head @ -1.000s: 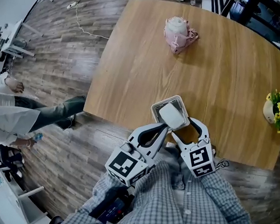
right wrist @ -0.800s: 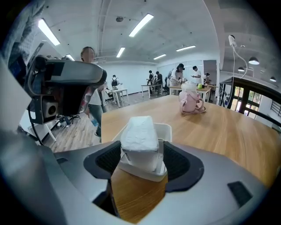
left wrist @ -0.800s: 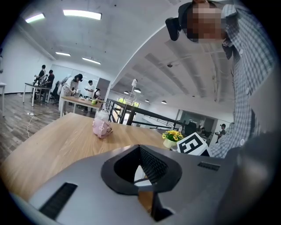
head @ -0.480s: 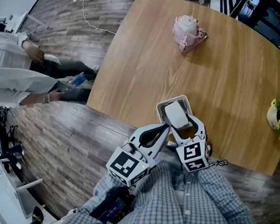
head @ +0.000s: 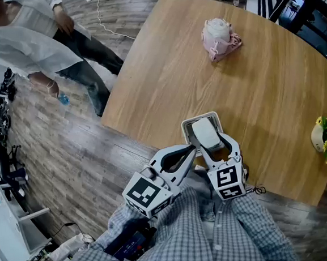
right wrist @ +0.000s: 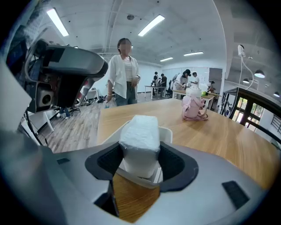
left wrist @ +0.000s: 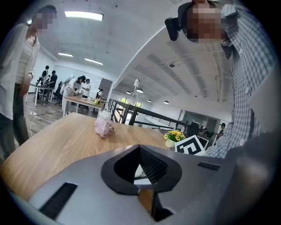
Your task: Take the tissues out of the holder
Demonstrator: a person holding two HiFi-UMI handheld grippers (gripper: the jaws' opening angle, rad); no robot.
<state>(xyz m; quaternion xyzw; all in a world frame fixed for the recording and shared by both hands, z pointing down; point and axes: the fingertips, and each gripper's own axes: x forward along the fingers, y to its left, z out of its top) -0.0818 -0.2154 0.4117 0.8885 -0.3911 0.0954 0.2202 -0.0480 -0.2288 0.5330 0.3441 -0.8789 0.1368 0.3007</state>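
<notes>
A white tissue pack (head: pixel 204 130) stands upright in a pale tissue holder (head: pixel 194 120) near the front edge of the wooden table (head: pixel 251 91). My right gripper (head: pixel 215 145) reaches in from the near side. In the right gripper view the pack (right wrist: pixel 139 140) sits between the jaws of this gripper (right wrist: pixel 139 160), which are closing on its sides; the holder rim (right wrist: pixel 167 132) shows behind. My left gripper (head: pixel 194 149) sits at the holder's near left corner. In the left gripper view its jaws (left wrist: pixel 139 169) stand almost together with a white edge of the holder between them.
A pink pouch (head: pixel 218 36) lies at the far side of the table. A vase of yellow flowers (head: pixel 323 133) stands at the right edge. A person in a white coat (head: pixel 42 41) stands on the wooden floor to the left.
My right gripper has slid forward so its jaws flank the pack. The left gripper has stayed put. The person in white has stood up and moved away.
</notes>
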